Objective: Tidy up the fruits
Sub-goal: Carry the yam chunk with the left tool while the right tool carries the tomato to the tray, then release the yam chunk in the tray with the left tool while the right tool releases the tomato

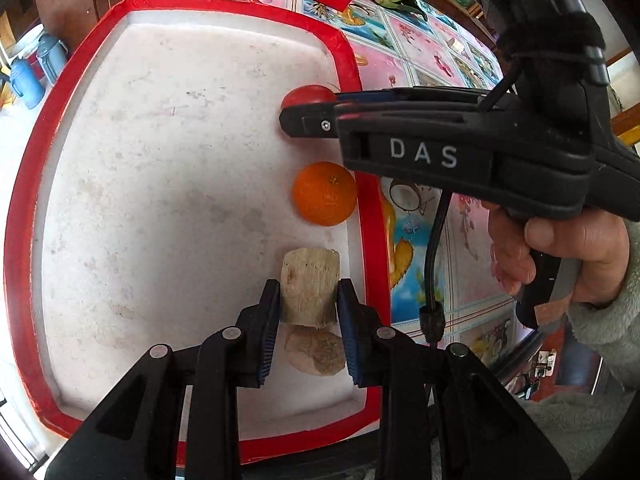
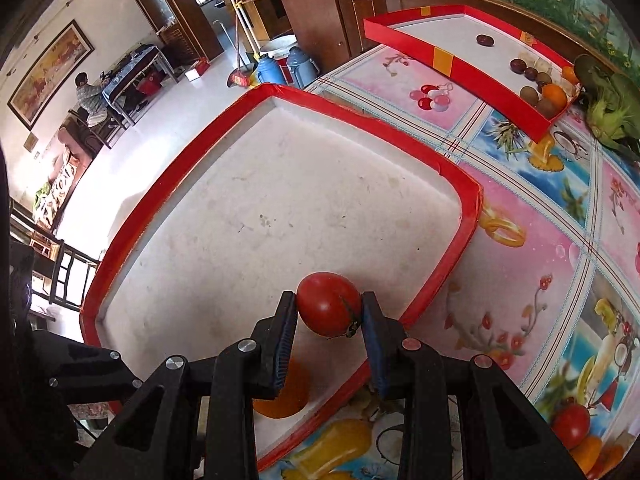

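Placing step — right gripper [image 2: 329, 312] jaws clamp round red tomato [image 2: 328, 304]; left gripper [image 1: 308, 304] jaws pinch pale cut stalk piece [image 1: 309, 280] over red-rimmed white tray [image 1: 24, 208], lower right. Next — lower, release beside orange mandarin [image 1: 325, 194].

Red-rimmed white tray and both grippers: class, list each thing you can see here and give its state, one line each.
Red-rimmed white tray: open, mostly bare.
Left gripper: shut on pale cut sugarcane piece.
Second pale sugarcane piece: lying loose on tray.
Round orange fruit: resting free on tray.
Right gripper: shut on red tomato.
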